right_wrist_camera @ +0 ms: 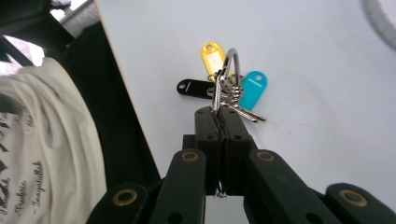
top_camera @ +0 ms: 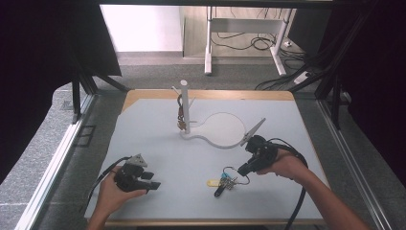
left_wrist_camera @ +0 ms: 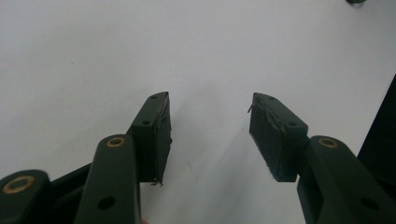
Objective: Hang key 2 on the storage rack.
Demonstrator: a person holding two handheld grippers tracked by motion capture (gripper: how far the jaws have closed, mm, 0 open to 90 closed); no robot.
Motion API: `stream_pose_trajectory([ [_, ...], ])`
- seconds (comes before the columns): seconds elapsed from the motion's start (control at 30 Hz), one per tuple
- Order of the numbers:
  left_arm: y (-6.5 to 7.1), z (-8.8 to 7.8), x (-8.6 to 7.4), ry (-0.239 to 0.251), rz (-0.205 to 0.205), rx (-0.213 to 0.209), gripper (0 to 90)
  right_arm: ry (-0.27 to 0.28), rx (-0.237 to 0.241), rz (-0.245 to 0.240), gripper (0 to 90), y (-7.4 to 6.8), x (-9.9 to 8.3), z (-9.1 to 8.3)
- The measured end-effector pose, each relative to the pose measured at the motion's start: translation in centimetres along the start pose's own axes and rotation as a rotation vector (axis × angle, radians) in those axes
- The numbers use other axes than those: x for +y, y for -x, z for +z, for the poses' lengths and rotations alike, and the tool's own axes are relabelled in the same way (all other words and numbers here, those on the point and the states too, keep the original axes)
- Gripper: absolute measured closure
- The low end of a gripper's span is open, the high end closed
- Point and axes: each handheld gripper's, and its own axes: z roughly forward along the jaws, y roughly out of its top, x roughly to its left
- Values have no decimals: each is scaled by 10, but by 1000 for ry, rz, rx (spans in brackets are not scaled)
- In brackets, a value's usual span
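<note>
Right gripper [right_wrist_camera: 219,116] fingers clamped on key ring [right_wrist_camera: 229,70] (tags dangling) | left gripper [left_wrist_camera: 210,135] fingers half-spread, empty

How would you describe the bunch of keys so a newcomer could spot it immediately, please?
On the pale grey table, look toward the near right, before the white stand. The metal key ring is pinched in the right hand-held gripper, carrying yellow, black and turquoise plastic tags.

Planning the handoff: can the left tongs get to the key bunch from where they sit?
Probably yes. The left tongs are open and hold nothing, and bare table lies between them and the key bunch, which the right tongs hold by its ring.
</note>
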Motion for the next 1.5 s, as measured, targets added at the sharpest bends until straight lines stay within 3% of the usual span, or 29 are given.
stream_pose_trajectory([
  [0.57,0,0,-1,4,0,2,488,-80,-88,4,884,7,35,-27],
  [0.9,-8,0,-8,15,-36,-9,492,-81,-116,26,884,14,48,-40],
  [1.5,-7,0,-8,13,-37,-17,492,-56,-151,45,884,21,70,-66],
])
